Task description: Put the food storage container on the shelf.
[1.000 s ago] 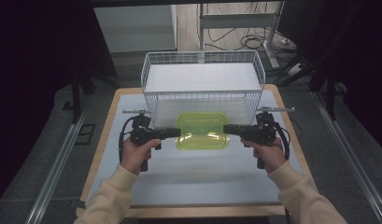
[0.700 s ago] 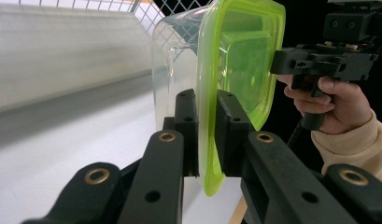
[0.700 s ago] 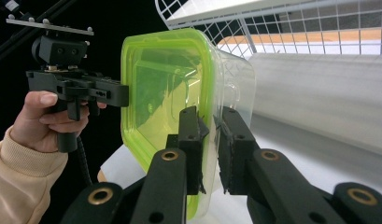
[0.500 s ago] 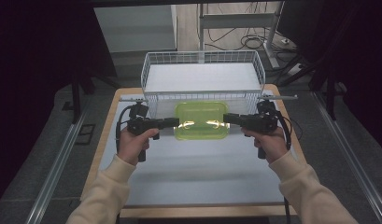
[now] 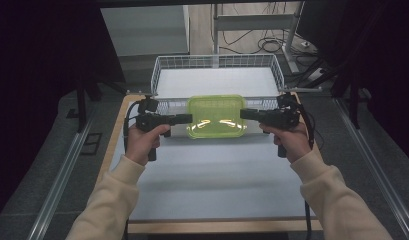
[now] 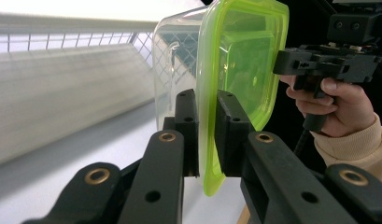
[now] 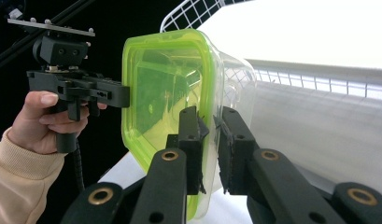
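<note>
A clear plastic container with a lime-green lid (image 5: 215,116) hangs in the air just in front of the white wire basket (image 5: 218,62). My left gripper (image 5: 188,119) is shut on the lid's left rim, and my right gripper (image 5: 243,114) is shut on its right rim. In the left gripper view the green lid (image 6: 240,60) is pinched between the black pads (image 6: 186,126), with the other hand behind it. The right gripper view shows the same container (image 7: 174,88) clamped at its edge, the basket's mesh beyond it.
The wire basket's front wall (image 5: 172,106) stands right behind the container. A grey mat (image 5: 217,180) covers the wooden table (image 5: 114,135). Metal rails (image 5: 62,175) run along both sides; cables lie on the floor at the back (image 5: 272,45).
Both grippers have carried the container forward and up, from over the mat to the basket's front wall.
</note>
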